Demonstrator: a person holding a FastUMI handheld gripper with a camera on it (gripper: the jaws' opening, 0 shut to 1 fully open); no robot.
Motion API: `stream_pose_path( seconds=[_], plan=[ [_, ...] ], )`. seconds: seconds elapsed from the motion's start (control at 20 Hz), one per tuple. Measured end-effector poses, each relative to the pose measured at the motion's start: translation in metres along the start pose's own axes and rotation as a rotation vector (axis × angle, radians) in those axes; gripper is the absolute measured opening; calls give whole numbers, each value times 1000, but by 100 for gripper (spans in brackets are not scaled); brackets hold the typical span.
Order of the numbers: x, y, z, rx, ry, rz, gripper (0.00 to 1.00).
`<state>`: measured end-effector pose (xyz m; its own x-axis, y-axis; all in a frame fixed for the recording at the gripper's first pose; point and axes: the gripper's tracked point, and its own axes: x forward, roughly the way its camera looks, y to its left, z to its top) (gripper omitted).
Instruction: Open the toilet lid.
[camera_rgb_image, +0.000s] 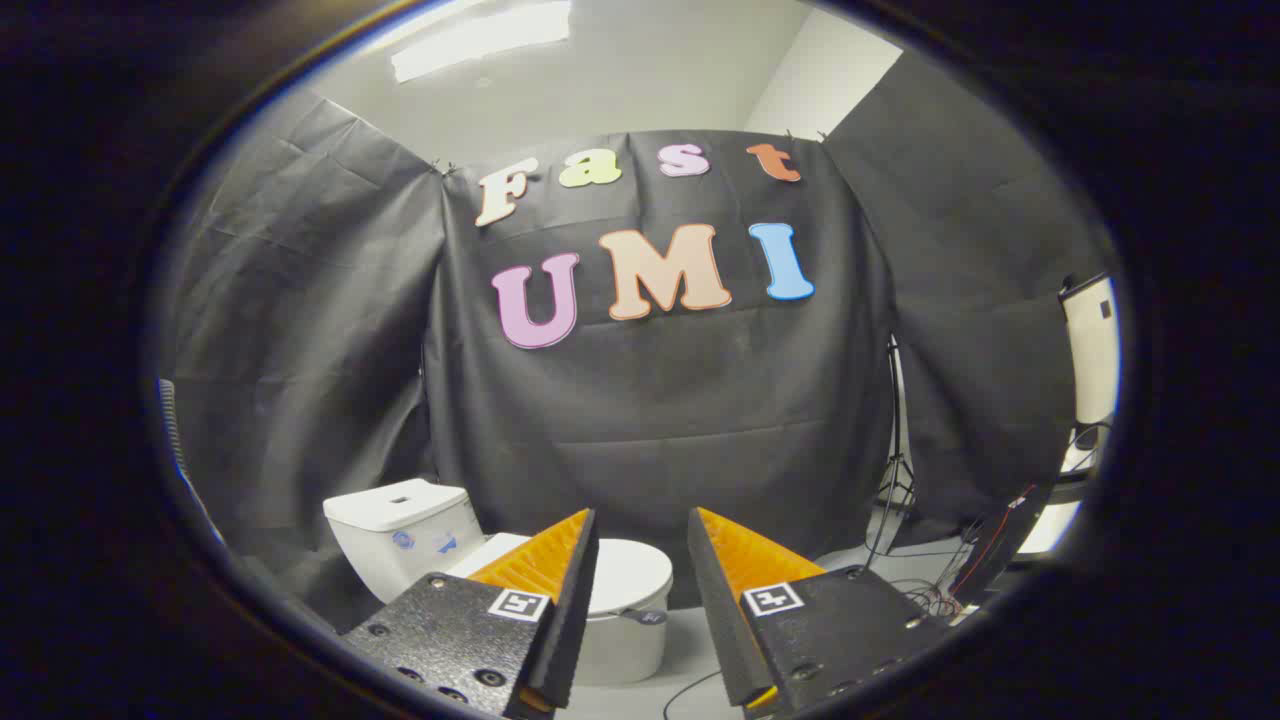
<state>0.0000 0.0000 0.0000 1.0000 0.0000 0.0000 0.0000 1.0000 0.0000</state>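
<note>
A booth hung with black cloth, seen from a camera riding on a handheld gripper; going left to right: the cloth wall falls in folds down to the floor; low against it stands a white toilet (600, 610), its tank (405, 535) at the left, near the cloth, and its bowl reaching rightward across the floor; the lid (630, 575) lies flat and closed on the bowl, pale and smooth, with a small grey tab (640, 617) at its front rim; the gripper (643, 530) hangs above and well short of the toilet, its two fingers spread apart with nothing between them and touching nothing; the left finger covers part of the lid and bowl from the camera, and the lid's front edge shows in the gap between the fingers; further right, a tripod (895, 470) stands against the cloth, with loose cables (930, 595) on the floor beside it.

By the look of it the task is barely begun; the lid is still down and untouched; what is left is the whole job: bring the fingers down to the lid's front edge, catch it, and swing it up toward the tank.
</note>
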Motion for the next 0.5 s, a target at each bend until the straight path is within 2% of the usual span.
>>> stream_pose_path(
  seconds=[0.5],
  plan=[
    [8,2,-8,33,16,8,53]
  ],
)
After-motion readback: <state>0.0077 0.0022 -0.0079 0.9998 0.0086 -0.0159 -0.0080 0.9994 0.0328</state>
